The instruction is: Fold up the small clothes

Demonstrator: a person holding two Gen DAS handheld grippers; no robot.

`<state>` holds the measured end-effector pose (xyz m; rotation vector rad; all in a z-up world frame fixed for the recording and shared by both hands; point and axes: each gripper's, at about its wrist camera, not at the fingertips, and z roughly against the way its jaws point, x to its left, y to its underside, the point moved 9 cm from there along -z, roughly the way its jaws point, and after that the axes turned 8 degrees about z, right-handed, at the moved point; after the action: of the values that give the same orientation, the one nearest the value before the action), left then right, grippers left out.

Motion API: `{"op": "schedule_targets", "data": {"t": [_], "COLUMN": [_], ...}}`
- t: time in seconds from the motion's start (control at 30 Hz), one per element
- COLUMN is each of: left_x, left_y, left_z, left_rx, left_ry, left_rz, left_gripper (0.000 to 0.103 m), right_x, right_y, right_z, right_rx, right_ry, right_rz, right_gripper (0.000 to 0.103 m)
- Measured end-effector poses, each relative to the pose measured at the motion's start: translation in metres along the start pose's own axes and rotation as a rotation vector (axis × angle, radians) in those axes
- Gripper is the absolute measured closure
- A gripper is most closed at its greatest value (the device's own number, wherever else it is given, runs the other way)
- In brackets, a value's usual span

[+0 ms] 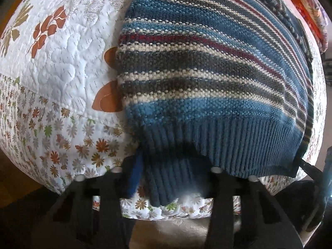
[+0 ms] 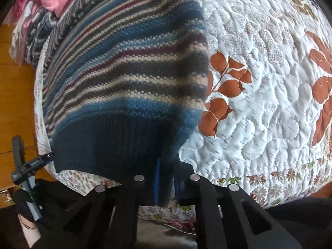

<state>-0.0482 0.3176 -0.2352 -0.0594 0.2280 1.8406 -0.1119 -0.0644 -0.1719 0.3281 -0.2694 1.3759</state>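
A blue, grey, cream and red striped knit sweater (image 1: 207,62) lies on a quilted bedspread (image 1: 62,62), its ribbed blue hem (image 1: 238,145) at the near edge. My left gripper (image 1: 174,166) is open, its fingers wide apart, and the hem's left corner droops between them. My right gripper (image 2: 166,178) is shut on the hem's right corner (image 2: 164,166), a narrow fold of dark rib pinched against the blue pad. The left gripper (image 2: 27,166) also shows in the right wrist view, beside the other hem corner.
A heap of pink and striped clothes (image 2: 41,6) lies beyond the sweater. The white quilt with rust leaf prints (image 2: 259,83) spreads to the right. Wooden floor (image 2: 14,83) shows past the bed's edge. An orange item (image 1: 311,14) sits at the far right.
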Motion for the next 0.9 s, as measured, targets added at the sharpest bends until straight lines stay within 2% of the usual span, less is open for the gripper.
{"op": "schedule_targets", "data": {"t": [0.03, 0.1, 0.17, 0.37, 0.47, 0.57, 0.8, 0.9], "left_x": [-0.001, -0.005, -0.012, -0.022, -0.020, -0.019, -0.024, -0.032], "left_y": [-0.002, -0.006, -0.010, -0.025, -0.034, -0.059, -0.112, -0.132], "left_z": [0.003, 0.011, 0.023, 0.063, 0.078, 0.094, 0.102, 0.093], "left_rx": [-0.007, -0.016, -0.034, -0.125, -0.167, -0.197, -0.192, -0.181], "left_ry": [0.004, 0.036, 0.111, 0.244, 0.270, 0.283, 0.302, 0.299], "left_rz": [0.000, 0.005, 0.018, 0.007, 0.021, 0.040, 0.053, 0.056], "left_gripper": [0.089, 0.092, 0.093, 0.093, 0.093, 0.093, 0.093, 0.093], "right_x": [0.001, 0.001, 0.005, 0.007, 0.012, 0.016, 0.022, 0.024], "right_y": [-0.002, -0.006, -0.012, -0.043, -0.065, -0.085, -0.139, -0.161], "right_z": [0.005, 0.016, 0.029, 0.065, 0.074, 0.081, 0.088, 0.080], "right_rx": [-0.016, -0.051, -0.099, -0.201, -0.223, -0.226, -0.221, -0.203], "right_ry": [-0.027, -0.081, -0.116, -0.190, -0.197, -0.187, -0.202, -0.197], "right_rz": [-0.004, -0.010, -0.005, -0.002, -0.008, -0.004, -0.022, -0.032], "right_gripper": [0.093, 0.093, 0.093, 0.094, 0.094, 0.094, 0.094, 0.094]}}
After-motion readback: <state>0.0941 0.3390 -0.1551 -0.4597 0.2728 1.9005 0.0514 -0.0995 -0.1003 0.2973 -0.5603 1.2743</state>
